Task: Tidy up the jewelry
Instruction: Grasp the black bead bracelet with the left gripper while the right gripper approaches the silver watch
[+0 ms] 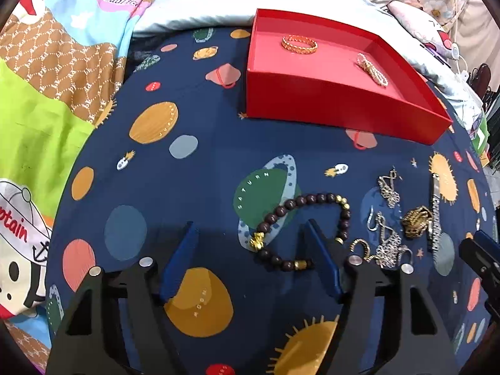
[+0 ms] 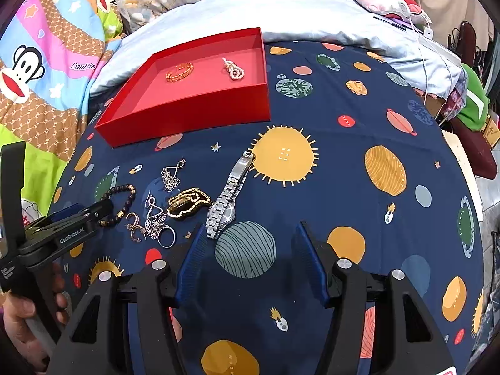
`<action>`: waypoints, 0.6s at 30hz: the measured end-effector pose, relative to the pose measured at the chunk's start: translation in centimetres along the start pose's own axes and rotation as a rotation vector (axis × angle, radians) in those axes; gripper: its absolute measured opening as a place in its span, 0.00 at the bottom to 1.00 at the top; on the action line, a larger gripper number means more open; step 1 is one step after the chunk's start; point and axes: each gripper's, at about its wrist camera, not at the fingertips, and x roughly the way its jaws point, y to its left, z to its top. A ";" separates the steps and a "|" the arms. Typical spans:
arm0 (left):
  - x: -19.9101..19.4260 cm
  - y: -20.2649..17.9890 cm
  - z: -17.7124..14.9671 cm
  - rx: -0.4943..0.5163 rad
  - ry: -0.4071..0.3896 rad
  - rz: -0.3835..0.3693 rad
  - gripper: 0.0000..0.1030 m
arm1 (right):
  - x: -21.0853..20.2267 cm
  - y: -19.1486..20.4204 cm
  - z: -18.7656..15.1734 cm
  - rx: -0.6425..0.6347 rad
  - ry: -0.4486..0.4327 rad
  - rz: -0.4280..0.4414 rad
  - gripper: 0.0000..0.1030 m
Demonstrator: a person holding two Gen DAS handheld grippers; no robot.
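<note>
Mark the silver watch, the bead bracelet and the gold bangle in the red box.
silver watch (image 2: 222, 211), right wrist view, on its dial.
bead bracelet (image 1: 312, 199), left wrist view, on a dark bead along the top arc.
gold bangle (image 2: 179, 72), right wrist view, on its front band.

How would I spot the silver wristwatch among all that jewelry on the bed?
Start at the red box on the navy planet-print sheet, then come toward the camera to the loose pile. The silver wristwatch lies at the pile's right edge, stretched out straight, unlike the coiled gold watch beside it.
</note>
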 end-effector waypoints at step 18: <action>-0.9 -1.8 -0.3 0.051 -0.007 -0.100 0.07 | 3.7 0.3 1.6 0.007 0.037 -0.004 0.56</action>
